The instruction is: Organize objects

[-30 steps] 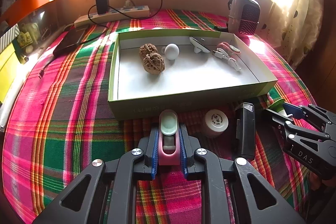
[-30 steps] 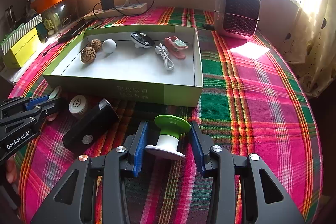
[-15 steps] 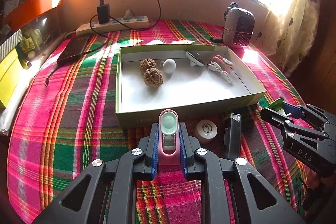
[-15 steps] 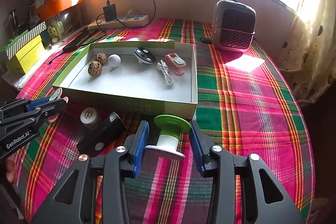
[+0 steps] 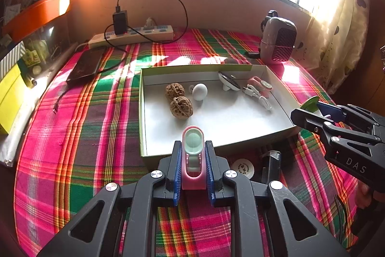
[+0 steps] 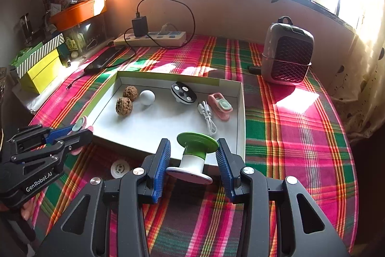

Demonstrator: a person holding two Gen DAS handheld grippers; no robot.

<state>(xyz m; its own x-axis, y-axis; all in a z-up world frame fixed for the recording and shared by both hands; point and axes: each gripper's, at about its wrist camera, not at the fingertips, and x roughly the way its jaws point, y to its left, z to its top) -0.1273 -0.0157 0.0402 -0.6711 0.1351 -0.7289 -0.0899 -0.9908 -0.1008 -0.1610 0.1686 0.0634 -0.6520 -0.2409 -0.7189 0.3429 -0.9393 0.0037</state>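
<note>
Pink clip [image 5: 193,160] points away, lengthwise in left gripper [image 5: 192,170].

A pink clip [image 5: 193,160] with a pale green oval pad was pinched between the blue pads of the left tongs [image 5: 192,170], raised over the near wall of the green-rimmed white box [image 5: 144,112]. A spool-shaped piece [image 6: 192,158] with a green top disc and white base sat tilted between the pads of the right tongs [image 6: 193,160], above the box's near right corner. Inside the box lay two walnuts [image 5: 178,99], a white ball [image 5: 199,92], a black-and-white disc [image 6: 183,92], a white cable [image 6: 208,118] and a second pink clip [image 6: 220,106]. In front of the box, on the plaid cloth, lay a round white cap [image 5: 243,168] and a black bar [image 5: 270,166].
</note>
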